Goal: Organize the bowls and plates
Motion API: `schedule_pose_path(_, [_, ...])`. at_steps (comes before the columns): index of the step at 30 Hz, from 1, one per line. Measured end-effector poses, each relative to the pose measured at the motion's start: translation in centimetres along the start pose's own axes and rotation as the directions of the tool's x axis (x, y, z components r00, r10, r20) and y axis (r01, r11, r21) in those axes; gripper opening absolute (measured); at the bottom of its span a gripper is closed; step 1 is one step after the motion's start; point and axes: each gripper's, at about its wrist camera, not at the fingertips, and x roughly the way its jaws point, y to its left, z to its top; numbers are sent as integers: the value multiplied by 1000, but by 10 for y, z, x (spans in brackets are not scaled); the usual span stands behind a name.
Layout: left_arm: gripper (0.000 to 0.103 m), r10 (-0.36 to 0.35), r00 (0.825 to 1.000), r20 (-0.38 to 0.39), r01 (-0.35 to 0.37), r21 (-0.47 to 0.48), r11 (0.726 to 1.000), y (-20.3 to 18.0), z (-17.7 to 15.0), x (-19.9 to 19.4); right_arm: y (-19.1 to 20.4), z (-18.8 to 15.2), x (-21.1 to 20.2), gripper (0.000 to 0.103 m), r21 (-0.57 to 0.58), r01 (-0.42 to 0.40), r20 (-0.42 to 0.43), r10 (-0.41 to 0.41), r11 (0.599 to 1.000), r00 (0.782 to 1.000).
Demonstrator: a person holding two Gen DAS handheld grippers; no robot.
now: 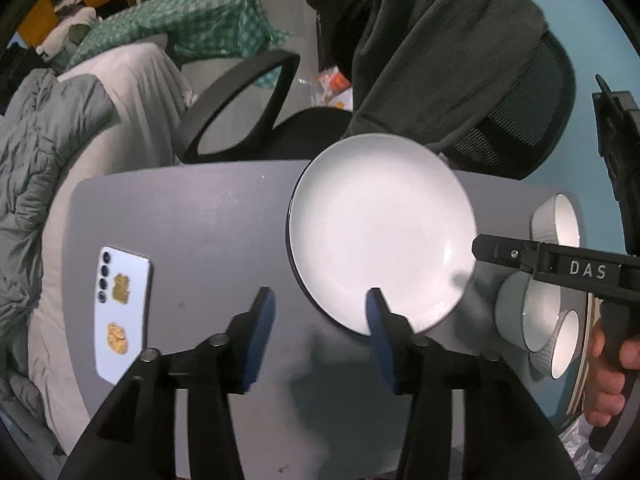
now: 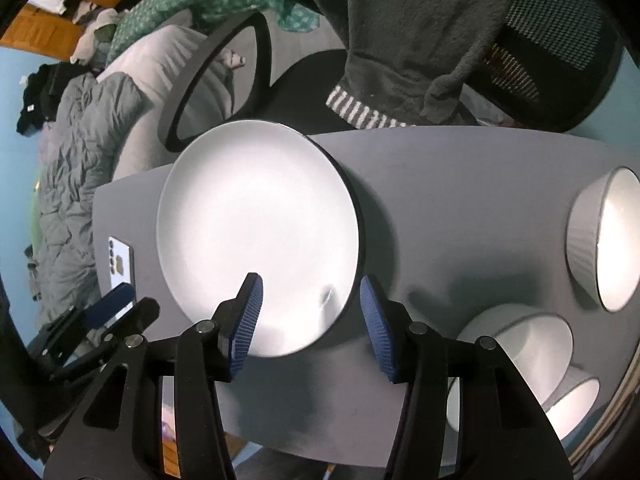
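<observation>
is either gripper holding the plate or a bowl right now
Nothing is held. The left gripper and right gripper are both open above the white plate, which lies on the table.

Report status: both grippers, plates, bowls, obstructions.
Left gripper and right gripper open, empty, above plate. Plate flat on table. Bowls right. Phone left, clear.

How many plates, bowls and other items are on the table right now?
Plates: 1, white plate
Bowls: 3, far bowl, near bowl, nearest bowl
Phones: 1, phone
Total: 5
</observation>
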Motion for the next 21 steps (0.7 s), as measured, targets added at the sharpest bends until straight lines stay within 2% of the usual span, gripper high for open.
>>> schedule_pose_path(5, [55,-2,999,52,1,23,1000,-5,-14,-31,9,-23,-27,61,-24,25,84,-23,999,996])
schedule_pose_path(9, [63,-23,996,83,19,47,999,-10,-25,-51,15,-45,-48,62,-43,54,140,-47,998,989])
schedule_pose_path(16, [67,-18,993,119,5,114,994,-26,-44,-75,13,-80,-73,62,-26,39,189,-33,999,981])
schedule_pose_path(21, [69,-42,993,107,25,155,988,-42,-57,-79,0,-105,-81,62,13,41,205,-43,999,978])
